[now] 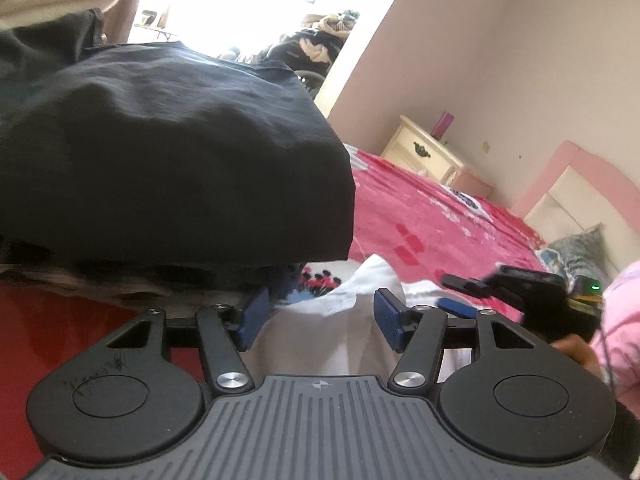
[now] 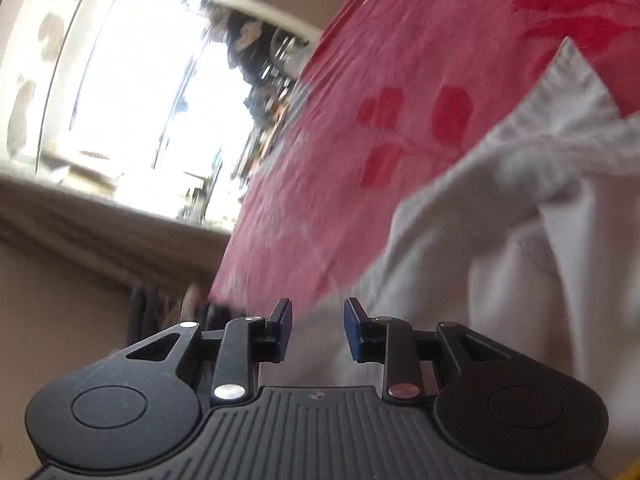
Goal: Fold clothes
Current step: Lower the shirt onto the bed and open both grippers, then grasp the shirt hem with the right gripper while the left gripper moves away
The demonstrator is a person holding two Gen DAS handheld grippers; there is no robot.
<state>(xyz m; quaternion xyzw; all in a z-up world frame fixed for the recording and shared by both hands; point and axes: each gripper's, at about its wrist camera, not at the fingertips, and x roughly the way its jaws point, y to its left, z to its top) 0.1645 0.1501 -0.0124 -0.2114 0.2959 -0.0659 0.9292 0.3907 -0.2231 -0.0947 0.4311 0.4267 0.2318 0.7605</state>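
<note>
The white garment (image 1: 340, 320) is lying rumpled on the pink bedspread (image 1: 432, 216), directly ahead of both tongs. It is looking thin, light and limp, so it is likely to sag and crease wherever it is lifted. A hem, corner or collar edge seems the soundest place to pinch, since a single layer there would slide less than a bunched fold.

To the left of the left gripper (image 1: 320, 320), a heap of black clothing (image 1: 160, 152) is sitting high, close beside its left finger. The left gripper's jaws are standing about half apart. White cloth is rising between the blue pads (image 1: 386, 316), but they are not pressing on it, so nothing is being held.

Further right in the left wrist view, the right gripper (image 2: 318, 326) is appearing as a dark shape against a pink sleeve (image 1: 618, 320). In its own view its jaws are standing narrowly apart with an empty gap. The white cloth is lying just beyond and to the right of its tips, the bedspread to their left.
</note>
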